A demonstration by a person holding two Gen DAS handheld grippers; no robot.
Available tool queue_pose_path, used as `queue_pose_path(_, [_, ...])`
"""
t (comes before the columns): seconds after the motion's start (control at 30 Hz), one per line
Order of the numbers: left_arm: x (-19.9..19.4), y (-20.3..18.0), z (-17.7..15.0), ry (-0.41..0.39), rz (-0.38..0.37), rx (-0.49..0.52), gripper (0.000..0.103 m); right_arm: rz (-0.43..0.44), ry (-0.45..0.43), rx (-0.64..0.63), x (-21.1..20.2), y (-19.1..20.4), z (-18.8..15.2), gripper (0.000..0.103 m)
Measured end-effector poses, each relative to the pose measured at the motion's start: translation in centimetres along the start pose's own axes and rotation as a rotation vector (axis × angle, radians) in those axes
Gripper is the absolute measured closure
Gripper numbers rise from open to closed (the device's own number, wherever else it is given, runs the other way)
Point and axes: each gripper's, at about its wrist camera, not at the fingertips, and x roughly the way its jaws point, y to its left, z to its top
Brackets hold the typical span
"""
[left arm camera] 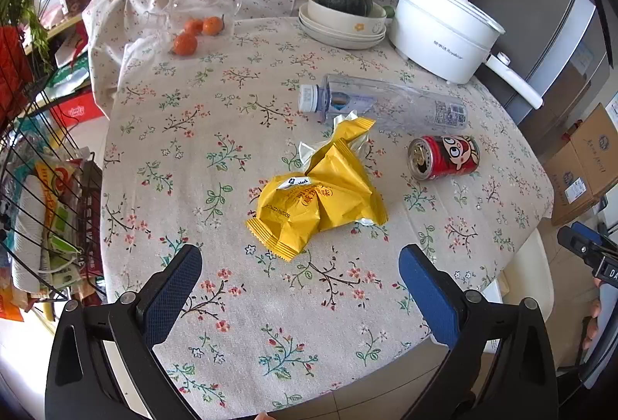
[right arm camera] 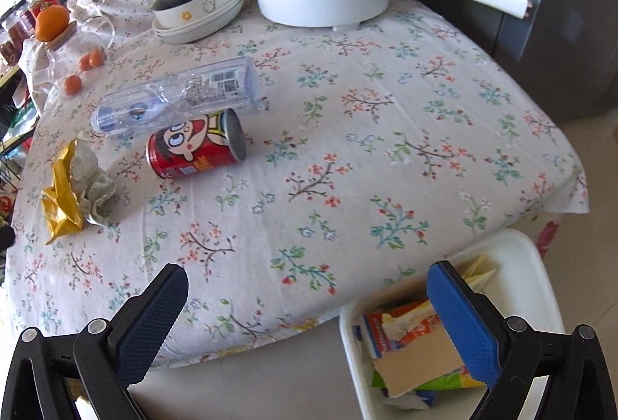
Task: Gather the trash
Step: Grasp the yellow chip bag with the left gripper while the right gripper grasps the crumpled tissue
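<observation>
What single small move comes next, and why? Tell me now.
Probably bring the left gripper forward and down over the yellow wrapper. Its jaws stand wide and empty, and the crumpled wrapper lies on the tablecloth just ahead of them, nearer than the red can or the clear bottle. The white bin already holds other scraps.

My left gripper (left arm camera: 300, 261) and right gripper (right arm camera: 307, 283) look alike: black angular arms, round silver screws at the pivots, blue cross-hatched pads lining the jaws.
</observation>
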Motion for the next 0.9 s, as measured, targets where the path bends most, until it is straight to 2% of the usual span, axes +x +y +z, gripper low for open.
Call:
queue_pose_path(0.17, [1.4,-0.2,1.2,-0.01,-0.041,-0.038,0.002,0.011,0.004,-0.009,0.9,1.7,1.5,0.002])
queue_pose_path(0.3, [1.8,-0.7,2.8,-0.046,-0.062,-0.072,0.011,0.025,0.01,0.0,1.5,2.2,2.3,0.002])
queue_pose_path(0.43, [3.0,-1.7,3.4,-0.011,-0.095,-0.091,0.025,0.018,0.01,0.004,1.9,2.4,2.7,0.002])
queue_pose_path(0.57, [4.1,-3.4,3.2,0.004,-0.089,-0.049,0.031,0.009,0.017,0.001,2.0,2.3,2.6,0.002])
queue_pose_path(0.6, [4.4,-3.6,3.1,0.009,-0.08,-0.039,0.04,0.003,0.015,-0.004,1.9,2.2,2.6,0.002])
queue_pose_path(0.63, [4.8,-3.7,2.9,0.016,-0.07,-0.033,0.054,-0.002,0.012,-0.01,1.8,2.2,2.5,0.002])
queue_pose_path(0.73, [5.3,-3.3,2.7,0.029,-0.044,-0.048,0.082,-0.017,0.004,-0.025,1.5,2.3,2.3,0.002])
queue_pose_path(0.8, [5.2,-2.7,2.5,0.022,-0.037,-0.06,0.09,-0.017,-0.001,-0.032,1.1,2.3,2.1,0.002])
queue_pose_path(0.9, [4.2,-2.1,2.4,-0.007,-0.039,-0.072,0.093,-0.018,-0.008,-0.045,0.6,2.4,1.7,0.002])
